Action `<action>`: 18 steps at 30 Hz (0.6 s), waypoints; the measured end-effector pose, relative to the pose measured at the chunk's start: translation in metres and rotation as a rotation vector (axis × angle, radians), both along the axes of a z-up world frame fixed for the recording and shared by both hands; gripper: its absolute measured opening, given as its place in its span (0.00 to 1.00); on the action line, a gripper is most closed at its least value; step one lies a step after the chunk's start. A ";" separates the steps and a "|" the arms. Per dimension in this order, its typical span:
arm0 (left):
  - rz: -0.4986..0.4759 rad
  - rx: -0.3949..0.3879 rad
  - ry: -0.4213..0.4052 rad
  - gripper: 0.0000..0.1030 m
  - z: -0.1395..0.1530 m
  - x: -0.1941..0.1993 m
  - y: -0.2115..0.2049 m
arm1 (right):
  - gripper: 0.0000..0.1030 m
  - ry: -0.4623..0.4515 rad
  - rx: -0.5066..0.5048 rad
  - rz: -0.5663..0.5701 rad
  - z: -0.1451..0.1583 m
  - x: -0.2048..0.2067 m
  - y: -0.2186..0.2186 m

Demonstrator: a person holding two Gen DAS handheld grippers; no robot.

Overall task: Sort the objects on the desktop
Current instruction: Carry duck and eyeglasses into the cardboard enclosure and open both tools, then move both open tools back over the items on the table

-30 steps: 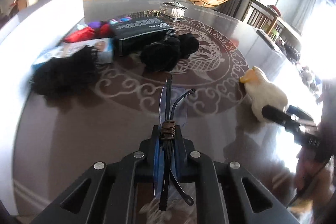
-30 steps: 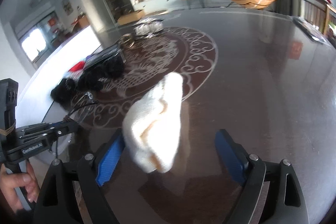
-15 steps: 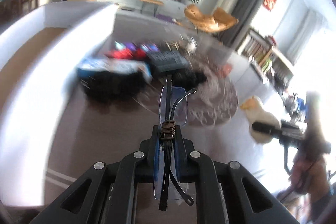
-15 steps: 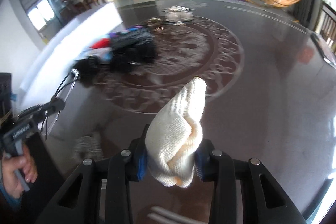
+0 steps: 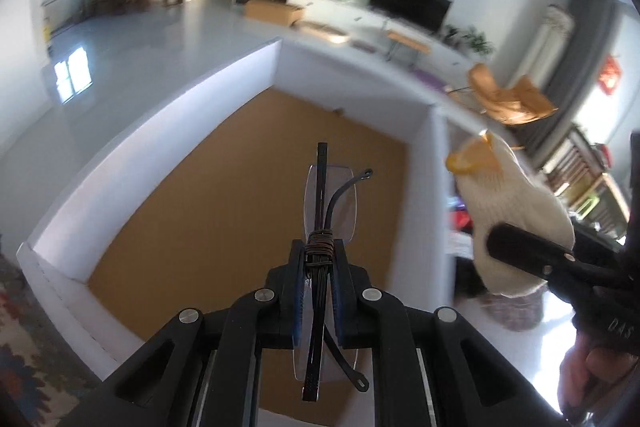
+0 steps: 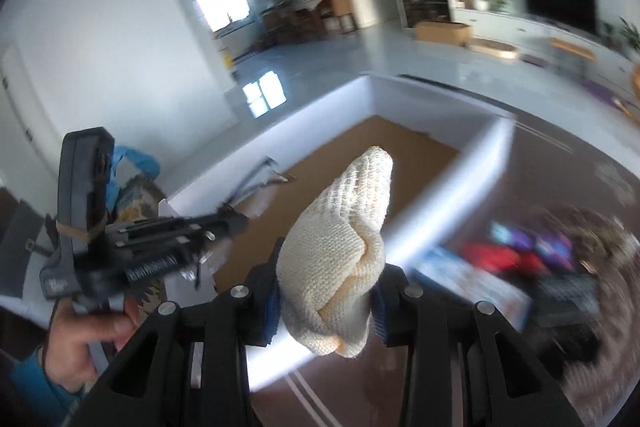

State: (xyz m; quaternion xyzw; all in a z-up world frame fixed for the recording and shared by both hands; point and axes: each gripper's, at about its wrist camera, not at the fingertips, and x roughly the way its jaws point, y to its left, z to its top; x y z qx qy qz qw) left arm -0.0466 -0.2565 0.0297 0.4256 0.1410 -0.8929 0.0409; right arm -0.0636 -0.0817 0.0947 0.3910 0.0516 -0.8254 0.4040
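Note:
My left gripper [image 5: 318,259] is shut on folded rimless glasses [image 5: 328,203] with black arms, held above the white box [image 5: 168,107] with a brown cardboard floor. My right gripper [image 6: 326,291] is shut on a cream knitted glove [image 6: 340,251], held over the box's near right wall [image 6: 472,163]. The glove also shows in the left wrist view [image 5: 516,211], right of the box. The left gripper shows in the right wrist view [image 6: 224,225] over the box's left side.
Blurred items lie on the dark patterned table [image 6: 560,179] right of the box: a blue packet [image 6: 468,279], red and purple things [image 6: 516,247], black objects [image 6: 568,291]. A patterned rug [image 5: 24,359] lies on the floor to the left of the box.
Both grippers have swung left from over the table to over the white box. The right gripper closed on the glove about half a second ago. The glasses stay gripped.

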 end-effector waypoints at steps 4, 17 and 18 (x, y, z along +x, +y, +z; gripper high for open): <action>0.038 -0.034 -0.143 0.16 -0.036 -0.013 -0.015 | 0.50 -0.068 0.094 0.057 -0.037 -0.015 -0.047; 0.056 -0.005 0.020 0.58 -0.015 0.023 0.027 | 0.87 0.027 -0.019 -0.098 -0.031 0.015 0.056; 0.017 -0.006 0.049 0.58 -0.006 0.026 0.046 | 0.89 0.053 -0.011 -0.144 -0.034 0.023 0.082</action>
